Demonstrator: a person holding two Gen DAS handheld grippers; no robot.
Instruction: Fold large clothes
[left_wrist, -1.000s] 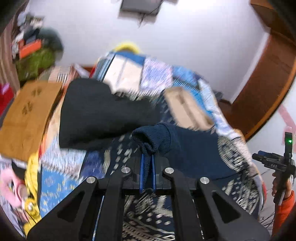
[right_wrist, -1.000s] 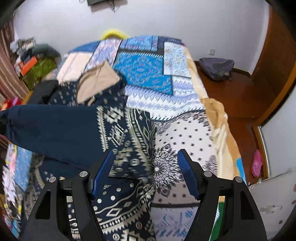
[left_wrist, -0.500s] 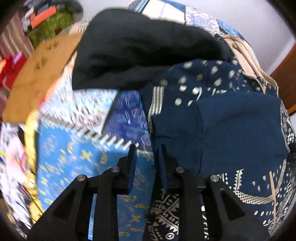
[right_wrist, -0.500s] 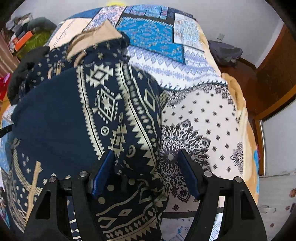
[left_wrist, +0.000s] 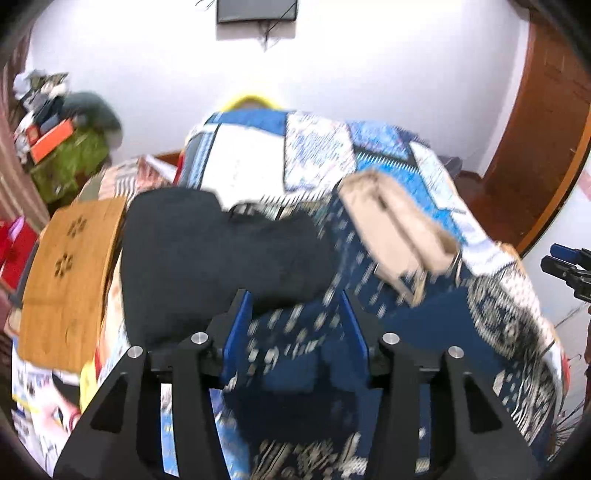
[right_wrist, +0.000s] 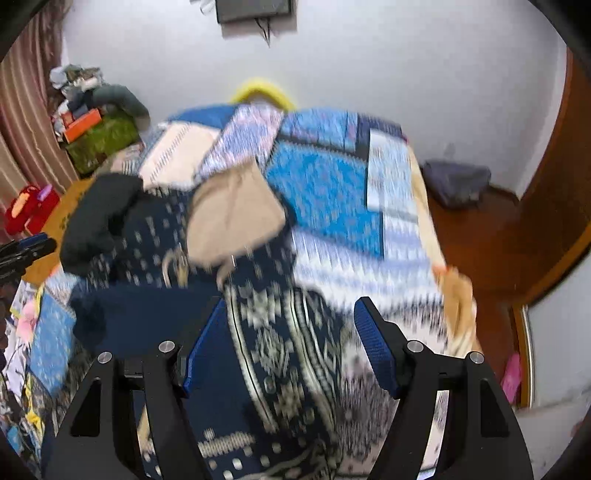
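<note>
A large navy garment with cream patterns (right_wrist: 273, 343) lies spread on the bed, its plain navy sleeve (right_wrist: 140, 314) laid across it toward the left. It also shows in the left wrist view (left_wrist: 424, 332). My left gripper (left_wrist: 295, 314) is open and empty, above the garment's left part, close to a black garment (left_wrist: 221, 251). My right gripper (right_wrist: 291, 321) is open and empty, above the patterned body. Both views are blurred.
A folded beige garment (right_wrist: 232, 210) and the black garment (right_wrist: 99, 214) lie further back on the blue patchwork bedspread (right_wrist: 325, 192). A wooden board (left_wrist: 70, 280) sits at the bed's left edge. Clutter stands left by the wall; a wooden door is right.
My left gripper has let go of the navy sleeve, opened wide and lifted back. The sleeve now lies folded across the garment. My right gripper stayed open and tilted up.
</note>
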